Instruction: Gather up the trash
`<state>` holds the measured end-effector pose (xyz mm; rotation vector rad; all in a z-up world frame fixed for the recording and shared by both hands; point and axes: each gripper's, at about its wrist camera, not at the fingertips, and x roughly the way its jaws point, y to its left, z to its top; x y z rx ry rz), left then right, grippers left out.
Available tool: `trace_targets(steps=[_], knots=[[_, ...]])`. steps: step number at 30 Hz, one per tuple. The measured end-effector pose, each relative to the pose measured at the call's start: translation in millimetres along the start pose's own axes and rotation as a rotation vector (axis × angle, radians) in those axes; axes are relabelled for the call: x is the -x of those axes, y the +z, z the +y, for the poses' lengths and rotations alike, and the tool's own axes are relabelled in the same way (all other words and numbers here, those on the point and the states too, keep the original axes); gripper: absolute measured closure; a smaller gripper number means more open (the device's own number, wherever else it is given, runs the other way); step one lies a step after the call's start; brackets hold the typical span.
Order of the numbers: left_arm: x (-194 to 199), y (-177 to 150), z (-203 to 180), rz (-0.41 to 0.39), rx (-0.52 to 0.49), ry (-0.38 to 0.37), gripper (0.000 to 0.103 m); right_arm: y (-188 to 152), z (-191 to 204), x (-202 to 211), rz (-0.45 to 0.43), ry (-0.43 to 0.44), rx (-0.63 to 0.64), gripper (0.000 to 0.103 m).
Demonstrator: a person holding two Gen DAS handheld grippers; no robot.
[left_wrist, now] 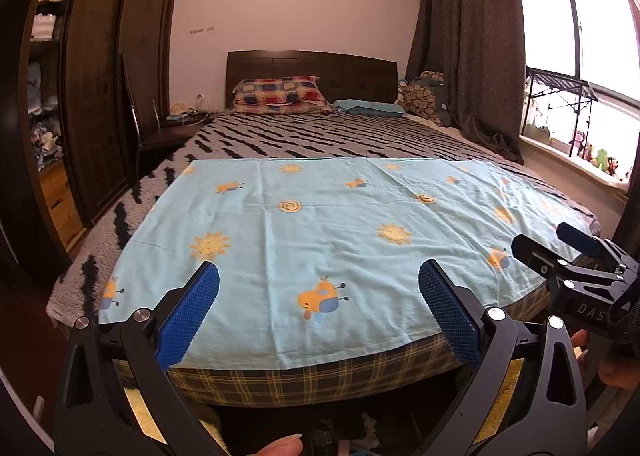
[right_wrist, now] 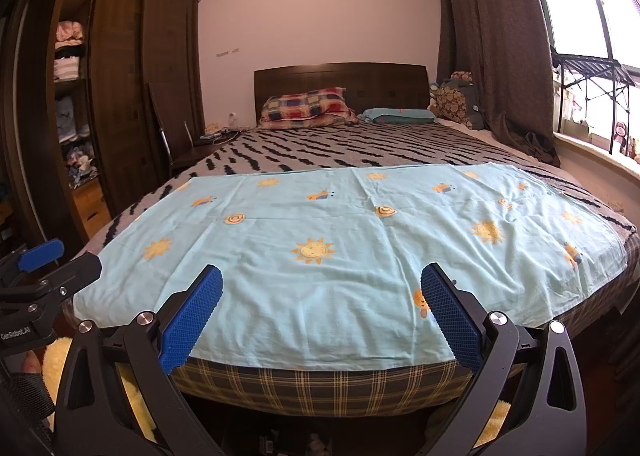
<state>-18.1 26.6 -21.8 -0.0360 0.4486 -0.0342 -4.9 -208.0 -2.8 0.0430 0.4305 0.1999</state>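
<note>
No trash shows in either view. A light blue cloth point(left_wrist: 320, 224) with sun and bee prints lies flat over the foot of the bed; it also shows in the right wrist view point(right_wrist: 340, 248). My left gripper point(left_wrist: 319, 288) is open and empty above the foot edge of the bed. My right gripper point(right_wrist: 322, 292) is open and empty beside it, at about the same height. The right gripper's body point(left_wrist: 576, 272) shows at the right of the left wrist view; the left gripper's body point(right_wrist: 40, 276) shows at the left of the right wrist view.
The bed has a zebra-pattern blanket point(left_wrist: 320, 136), a checked pillow point(left_wrist: 280, 94), a blue pillow point(left_wrist: 370, 107) and a dark headboard point(left_wrist: 312, 68). A dark wardrobe point(left_wrist: 100, 76) stands left, a nightstand point(left_wrist: 172, 132) beside it. Curtain point(left_wrist: 468, 36) and window sill with toys point(left_wrist: 592, 160) are right.
</note>
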Motion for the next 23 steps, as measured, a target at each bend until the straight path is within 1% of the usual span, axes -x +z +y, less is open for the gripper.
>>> trace_targets(steps=[9,23], knots=[[2.6,-1.7,-5.6,-0.028,-0.021,0.03,0.008,-1.2,-0.4,0.4,0.006,-0.002,0.002,0.003],[-0.5,-0.2,-1.7,-0.008,0.001,0.03,0.008,-0.9,-0.8,-0.3,0.01,-0.003,0.004,0.003]])
